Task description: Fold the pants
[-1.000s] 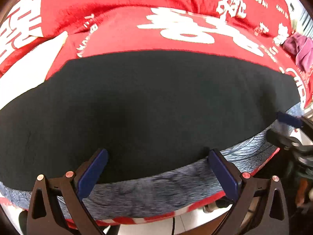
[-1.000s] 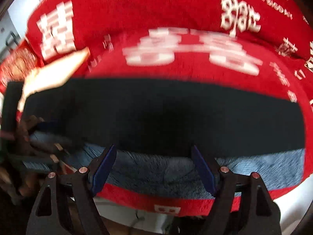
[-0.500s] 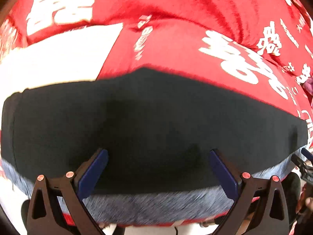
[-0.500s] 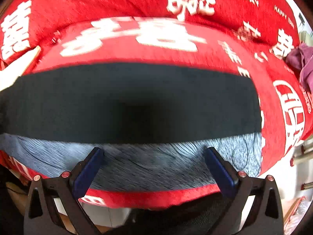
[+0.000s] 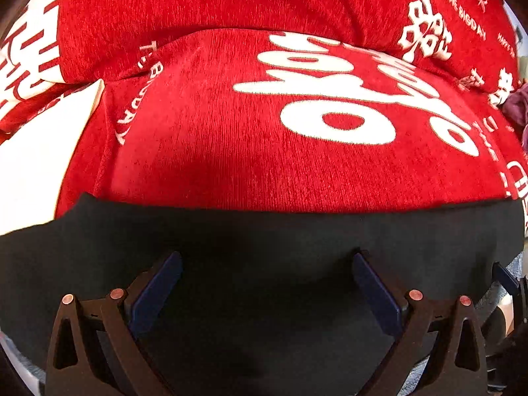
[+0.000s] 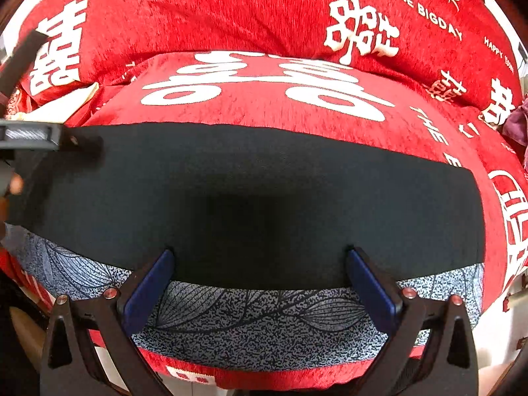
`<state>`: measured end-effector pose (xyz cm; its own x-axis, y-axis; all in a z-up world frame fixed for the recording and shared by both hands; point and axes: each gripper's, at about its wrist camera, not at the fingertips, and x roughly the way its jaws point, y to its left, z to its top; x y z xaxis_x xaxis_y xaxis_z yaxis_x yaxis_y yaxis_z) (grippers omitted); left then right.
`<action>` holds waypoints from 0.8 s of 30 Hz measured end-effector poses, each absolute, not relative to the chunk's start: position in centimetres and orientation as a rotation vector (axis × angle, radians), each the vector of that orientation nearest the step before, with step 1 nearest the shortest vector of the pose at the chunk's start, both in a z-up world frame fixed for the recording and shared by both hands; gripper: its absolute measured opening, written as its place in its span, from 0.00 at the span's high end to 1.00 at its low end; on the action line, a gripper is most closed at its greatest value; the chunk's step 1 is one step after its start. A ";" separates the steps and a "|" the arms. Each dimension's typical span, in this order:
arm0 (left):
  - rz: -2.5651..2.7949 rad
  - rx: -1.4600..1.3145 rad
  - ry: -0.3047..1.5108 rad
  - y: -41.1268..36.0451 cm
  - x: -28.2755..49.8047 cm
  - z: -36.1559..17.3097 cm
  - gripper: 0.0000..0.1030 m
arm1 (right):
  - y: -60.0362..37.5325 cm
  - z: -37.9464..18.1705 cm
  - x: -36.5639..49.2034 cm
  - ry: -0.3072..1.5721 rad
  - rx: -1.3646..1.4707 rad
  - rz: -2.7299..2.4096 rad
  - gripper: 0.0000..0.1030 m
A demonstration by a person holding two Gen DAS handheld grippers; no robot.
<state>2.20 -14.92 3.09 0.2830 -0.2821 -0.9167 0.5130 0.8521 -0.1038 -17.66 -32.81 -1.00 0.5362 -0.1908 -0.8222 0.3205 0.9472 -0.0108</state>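
Black pants (image 6: 264, 184) lie folded flat in a wide band across a red cushion, over a grey leaf-patterned cloth (image 6: 250, 316). In the left wrist view the pants (image 5: 264, 231) fill the lower half. My left gripper (image 5: 267, 283) is open, low over the pants, nothing between its blue pads. My right gripper (image 6: 260, 280) is open at the pants' near edge, empty. The left gripper's body (image 6: 36, 138) shows at the pants' left end in the right wrist view.
The red cushion (image 6: 264, 99) with white lettering carries the pants, with a red backrest (image 6: 231, 10) behind. A purple garment (image 6: 518, 125) lies at the far right. A white patch (image 5: 36, 161) shows at the left.
My left gripper has moved forward and lower over the pants, so black cloth now lies under both fingers. My right gripper has shifted slightly left along the near edge. Both stay open.
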 end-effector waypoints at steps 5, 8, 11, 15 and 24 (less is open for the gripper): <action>-0.539 0.243 1.160 -13.6 2.3 3.0 0.00 | -32.8 -0.9 -17.5 0.941 0.149 -0.308 0.00; -0.527 0.222 1.168 -12.5 2.9 2.9 0.00 | -32.9 -1.0 -17.3 0.939 0.149 -0.310 0.00; -0.523 0.221 1.170 -12.1 3.2 2.8 0.00 | -32.9 -0.9 -17.3 0.939 0.150 -0.310 0.00; -0.513 0.221 1.165 -10.9 3.5 2.7 0.00 | -32.9 -0.9 -17.3 0.939 0.149 -0.309 0.00; -0.278 0.155 1.170 -0.7 4.8 3.2 0.00 | -33.0 -0.4 -16.8 0.981 0.159 -0.321 0.00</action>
